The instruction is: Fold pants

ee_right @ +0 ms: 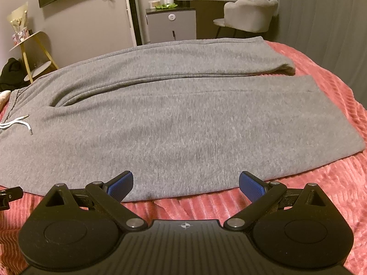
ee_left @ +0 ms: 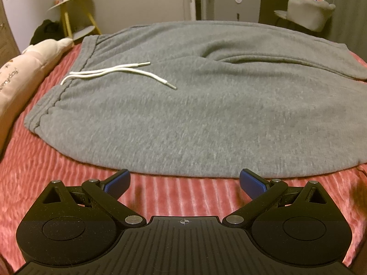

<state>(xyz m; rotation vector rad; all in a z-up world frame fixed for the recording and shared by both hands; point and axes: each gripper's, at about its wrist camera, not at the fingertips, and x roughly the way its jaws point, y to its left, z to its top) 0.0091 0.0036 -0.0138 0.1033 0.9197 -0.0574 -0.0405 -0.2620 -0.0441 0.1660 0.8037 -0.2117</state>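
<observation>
One pair of grey sweatpants lies spread flat across a pink ribbed bedspread, straight ahead of both tools. Its waistband sits off to the left of the left gripper, with a white drawstring trailing loose over the fabric there. The two legs run away to the right, side by side, and their cuffs end ahead and to the right of the right gripper. A soft crease marks where the legs part, ahead of the left gripper and a little to its right.

The left gripper is spread wide with nothing between its blue pads; the near hem of the pants lies just ahead of the fingertips, and whether they touch cannot be told. The right gripper is equally wide apart and holds nothing; the pants' near edge passes between its pads, with grey cloth seen behind them. At the left edge of the right wrist view, a black part of the other tool shows beside the pants' edge.

A pale pink pillow lies far left of the left gripper, just beside the waistband. Beyond the bed stand a yellow-legged side table, a grey cabinet and a padded chair.
</observation>
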